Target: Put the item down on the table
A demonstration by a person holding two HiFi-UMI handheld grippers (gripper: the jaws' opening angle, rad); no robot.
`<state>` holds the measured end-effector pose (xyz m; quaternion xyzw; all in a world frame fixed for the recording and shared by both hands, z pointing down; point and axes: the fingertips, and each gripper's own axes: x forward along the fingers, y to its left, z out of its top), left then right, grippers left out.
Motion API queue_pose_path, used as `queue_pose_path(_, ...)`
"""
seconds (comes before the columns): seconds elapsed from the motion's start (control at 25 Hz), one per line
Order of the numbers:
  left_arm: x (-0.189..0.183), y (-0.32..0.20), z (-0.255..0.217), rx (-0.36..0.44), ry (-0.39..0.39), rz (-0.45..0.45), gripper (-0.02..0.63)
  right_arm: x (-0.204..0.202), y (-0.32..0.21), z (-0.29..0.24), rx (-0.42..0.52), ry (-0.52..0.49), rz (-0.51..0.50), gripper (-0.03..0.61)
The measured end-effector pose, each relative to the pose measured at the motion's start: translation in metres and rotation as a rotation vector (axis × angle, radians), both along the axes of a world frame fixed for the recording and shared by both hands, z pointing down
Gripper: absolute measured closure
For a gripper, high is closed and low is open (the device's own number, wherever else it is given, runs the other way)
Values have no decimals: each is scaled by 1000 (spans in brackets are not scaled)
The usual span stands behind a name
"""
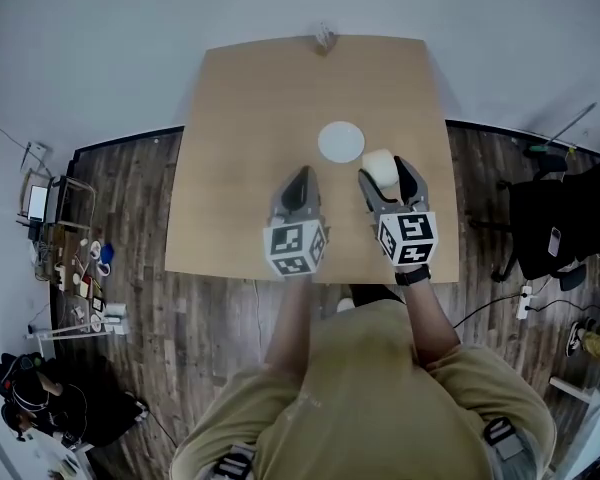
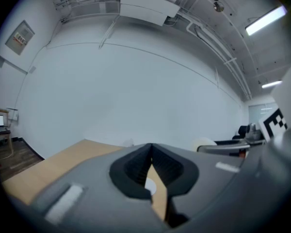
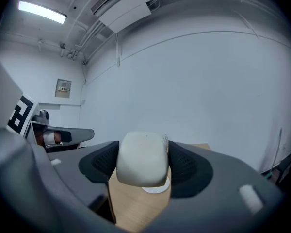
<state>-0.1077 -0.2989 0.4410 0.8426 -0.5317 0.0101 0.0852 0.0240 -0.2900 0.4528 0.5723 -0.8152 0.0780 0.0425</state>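
Right hand-held gripper (image 1: 387, 176), jaws pinching a pale rounded item (image 1: 378, 162) at mid-frame above the worktop (image 1: 250, 118), just lower right of a white disc (image 1: 340, 141); left hand-held gripper (image 1: 301, 175) pressed together, empty; set-down and release apparently outstanding.

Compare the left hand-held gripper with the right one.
The left hand-held gripper has its jaws together at the tips; the right hand-held gripper has them wide apart. The left one holds nothing; the right one clamps a white rounded item. Both are over the wooden table, pointing the same way.
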Motion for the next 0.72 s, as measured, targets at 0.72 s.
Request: queue_pose_path(0.72, 11, -152, 118, -223, -63, -42, 612, -15, -177, 132, -205, 39, -91, 258)
